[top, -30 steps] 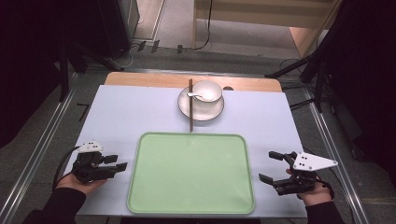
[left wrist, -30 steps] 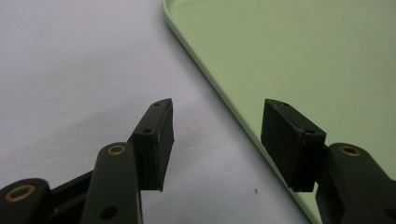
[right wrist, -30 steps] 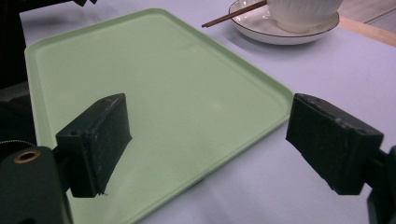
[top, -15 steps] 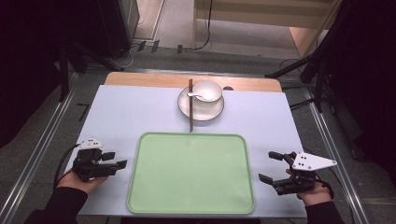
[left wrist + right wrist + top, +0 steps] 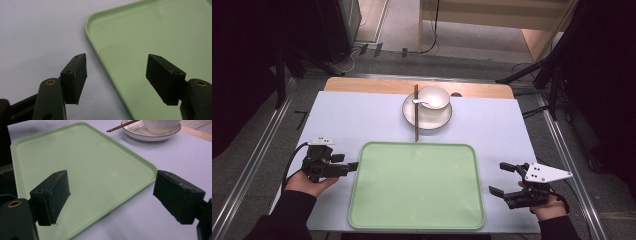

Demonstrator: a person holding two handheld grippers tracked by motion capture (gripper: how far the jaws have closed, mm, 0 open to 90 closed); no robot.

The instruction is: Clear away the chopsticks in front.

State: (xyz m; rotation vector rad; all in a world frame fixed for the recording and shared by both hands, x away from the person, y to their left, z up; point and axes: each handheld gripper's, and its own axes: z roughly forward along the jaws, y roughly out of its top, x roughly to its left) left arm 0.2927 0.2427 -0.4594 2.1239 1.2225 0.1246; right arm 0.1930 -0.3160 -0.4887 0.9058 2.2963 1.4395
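I see the pale green rectangular plastic tray [image 5: 417,187] flat at the table [image 5: 492,130] front centre, long axis left-right. Left gripper [image 5: 352,166] at its left rim, jaws just widened, straddling the edge, nothing clamped. Right gripper [image 5: 500,179] released, just beside the right rim. Bare table both sides.

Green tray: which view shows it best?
The high view: the whole green tray shows, all four rims, between the left gripper and the right gripper. The left gripper view catches one rounded corner and the rim passing between its open jaws. The right gripper view shows most of it at a slant.
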